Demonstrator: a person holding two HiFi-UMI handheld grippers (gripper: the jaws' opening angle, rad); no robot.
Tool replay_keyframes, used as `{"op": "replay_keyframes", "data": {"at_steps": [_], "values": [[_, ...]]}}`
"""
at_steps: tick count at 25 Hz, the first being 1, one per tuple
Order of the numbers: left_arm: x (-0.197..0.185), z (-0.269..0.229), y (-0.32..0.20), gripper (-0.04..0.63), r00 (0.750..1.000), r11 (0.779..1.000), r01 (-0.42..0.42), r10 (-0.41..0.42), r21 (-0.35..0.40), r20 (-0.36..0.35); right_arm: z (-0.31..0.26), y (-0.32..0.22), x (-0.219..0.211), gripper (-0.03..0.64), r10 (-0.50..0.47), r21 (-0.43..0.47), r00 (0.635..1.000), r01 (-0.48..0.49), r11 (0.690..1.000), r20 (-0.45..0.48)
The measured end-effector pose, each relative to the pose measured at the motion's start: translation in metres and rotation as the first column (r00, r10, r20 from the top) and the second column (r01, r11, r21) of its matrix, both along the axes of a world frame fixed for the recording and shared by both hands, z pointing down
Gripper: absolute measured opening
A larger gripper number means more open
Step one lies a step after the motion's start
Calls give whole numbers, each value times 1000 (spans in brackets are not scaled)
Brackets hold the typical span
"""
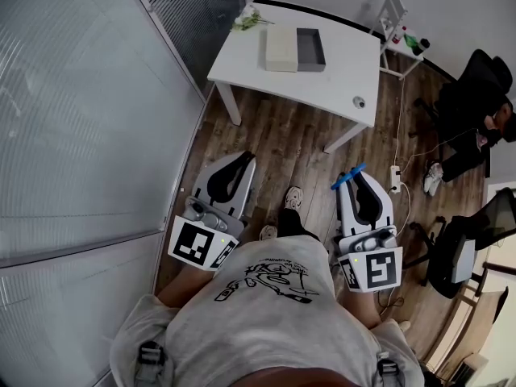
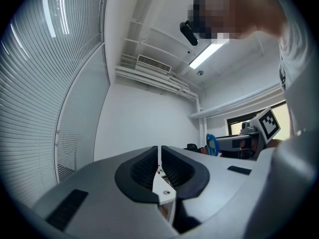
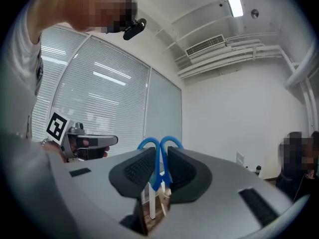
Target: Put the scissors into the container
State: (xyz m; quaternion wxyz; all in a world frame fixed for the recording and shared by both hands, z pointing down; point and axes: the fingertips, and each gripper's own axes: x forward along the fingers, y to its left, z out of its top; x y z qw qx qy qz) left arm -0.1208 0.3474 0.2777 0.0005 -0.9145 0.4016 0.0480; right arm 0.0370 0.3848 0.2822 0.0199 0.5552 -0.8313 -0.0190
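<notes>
Evidently the right gripper [image 3: 160, 159] had its jaws pinched shut on the scissors [image 3: 159, 147], clamped just below the blue handle loops, which stuck out past the tips. The left gripper [image 2: 159, 156] had its jaws closed together on nothing. The grey container [image 1: 311, 48] sat well away on the white worktop [image 1: 330, 79]. The scissors looked light, stiff and smooth, so likely to pivot in the hold; a grip nearer the pivot would probably be steadier.
</notes>
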Motion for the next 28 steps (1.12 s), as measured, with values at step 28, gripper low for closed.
{"op": "replay_keyframes", "data": {"at_steps": [28], "values": [[96,-9,-125,35,999,1000,24,-23,-5,38,-2,-129,93,86,-39,-9,998,40,999,47]]}}
